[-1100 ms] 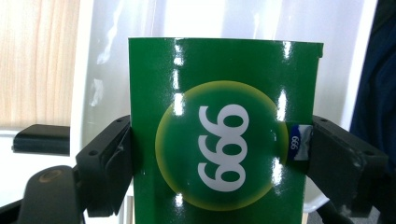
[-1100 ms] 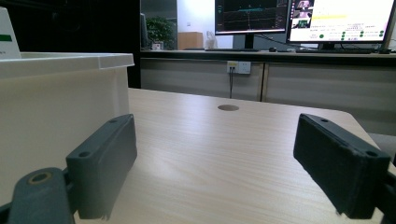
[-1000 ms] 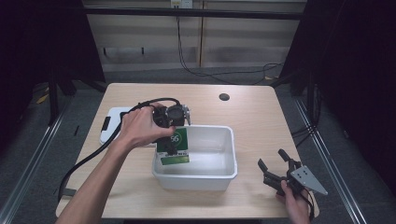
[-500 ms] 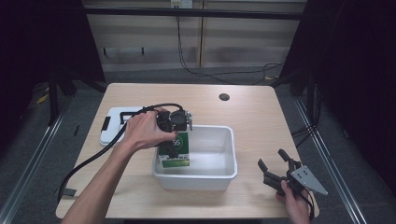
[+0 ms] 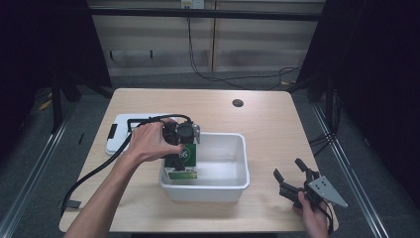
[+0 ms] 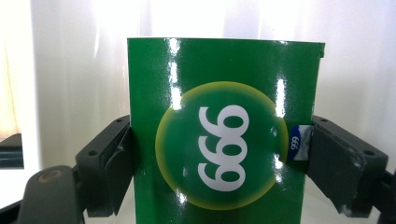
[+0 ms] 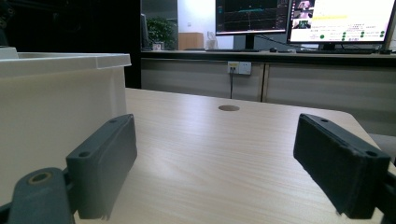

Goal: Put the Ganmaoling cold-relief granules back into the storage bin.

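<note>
The left tongs (image 5: 182, 148) have a bulky black body with a round black housing and a small silvery metal piece on top. A thick black cable trails from them in a loop. Seen close in the left gripper view, their two black arms carry flat dark grey pads (image 6: 119, 170), scuffed pale at the edges, each fixed with small recessed screws, and a brass-coloured ring sits in the lower arm. The right tongs (image 5: 292, 177) are black too, topped by a grey three-cornered plate dotted with small holes. Both forearms are bare, no sleeves showing.
</note>
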`<state>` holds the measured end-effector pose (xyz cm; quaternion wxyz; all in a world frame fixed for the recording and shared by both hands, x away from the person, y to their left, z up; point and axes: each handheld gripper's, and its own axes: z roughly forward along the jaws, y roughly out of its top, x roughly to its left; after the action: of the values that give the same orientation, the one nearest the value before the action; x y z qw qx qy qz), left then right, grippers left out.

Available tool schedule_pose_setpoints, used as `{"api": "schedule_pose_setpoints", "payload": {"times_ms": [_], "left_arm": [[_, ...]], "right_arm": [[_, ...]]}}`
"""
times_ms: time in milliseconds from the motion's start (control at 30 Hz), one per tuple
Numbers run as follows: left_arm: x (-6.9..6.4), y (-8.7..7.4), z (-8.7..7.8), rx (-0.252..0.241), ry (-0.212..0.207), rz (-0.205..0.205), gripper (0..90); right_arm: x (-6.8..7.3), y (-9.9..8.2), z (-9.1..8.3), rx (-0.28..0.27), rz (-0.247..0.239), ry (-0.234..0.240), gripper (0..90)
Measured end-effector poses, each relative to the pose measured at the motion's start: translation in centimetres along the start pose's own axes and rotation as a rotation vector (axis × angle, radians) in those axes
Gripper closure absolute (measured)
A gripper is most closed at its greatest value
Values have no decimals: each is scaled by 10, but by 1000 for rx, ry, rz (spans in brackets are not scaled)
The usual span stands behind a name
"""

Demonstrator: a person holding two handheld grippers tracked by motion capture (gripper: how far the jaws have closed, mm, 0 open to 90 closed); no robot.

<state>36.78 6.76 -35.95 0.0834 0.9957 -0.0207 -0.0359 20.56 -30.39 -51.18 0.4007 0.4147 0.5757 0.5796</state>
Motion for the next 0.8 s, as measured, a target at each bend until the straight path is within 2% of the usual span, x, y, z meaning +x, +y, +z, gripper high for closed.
{"api": "schedule_pose_setpoints", "payload": {"times_ms": [100,133,167,233,467,667,800], "left_arm": [[0,-1,4,4,7,14,161],[0,0,5,18,9,15,161],[-1,0,7,5,14,10,161],[-1,1,9,23,8,17,161],[-1,3,16,34,14,19,160],[0,4,23,43,14,9,159],[2,1,28,34,-1,-1,158]], "right_arm": [[0,0,0,-1,1,0,127],[0,0,0,1,0,-1,127],[0,0,0,0,1,-1,127],[0,0,0,1,2,-1,127],[0,0,0,0,1,-1,127],[0,0,0,0,2,-1,127],[0,0,0,0,1,-1,127]]}}
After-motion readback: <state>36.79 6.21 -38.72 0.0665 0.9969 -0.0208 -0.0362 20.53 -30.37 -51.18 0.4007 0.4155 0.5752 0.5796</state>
